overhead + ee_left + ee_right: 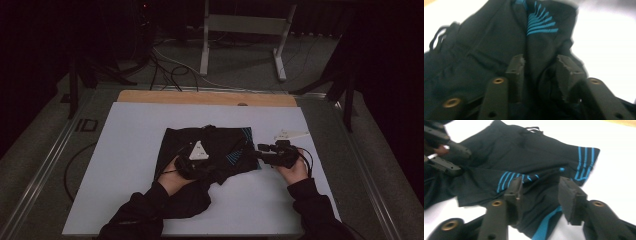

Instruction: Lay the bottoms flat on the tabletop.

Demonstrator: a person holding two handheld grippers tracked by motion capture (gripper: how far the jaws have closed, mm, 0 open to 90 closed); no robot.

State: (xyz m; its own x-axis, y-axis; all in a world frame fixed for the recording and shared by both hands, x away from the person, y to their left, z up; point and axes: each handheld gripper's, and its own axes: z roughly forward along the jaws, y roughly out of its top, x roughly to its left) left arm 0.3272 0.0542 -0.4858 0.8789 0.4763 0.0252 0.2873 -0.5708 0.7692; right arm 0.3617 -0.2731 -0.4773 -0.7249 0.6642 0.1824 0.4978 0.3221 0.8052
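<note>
Shorts (215, 150) lie mid-table (130, 150), bare margins around; both tongs (200, 167) (261, 152) gape over fabric.

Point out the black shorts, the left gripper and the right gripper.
black shorts (220, 140), high view, upper flat fabric.
left gripper (540, 75), left gripper view, midway between its open jaws.
right gripper (540, 197), right gripper view, midway between its open jaws.

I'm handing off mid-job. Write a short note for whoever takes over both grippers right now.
Left gripper: jaws open, a ridge of the black shorts between them, not clamped.
Right gripper: jaws open, over the shorts' blue-striped hem, not clamped.
Shorts: crumpled mid-way on the white table, one leg partly bunched over.
Done: both grippers placed at the fabric.
Left: close on the cloth, then probably spread or fold it flat.
</note>
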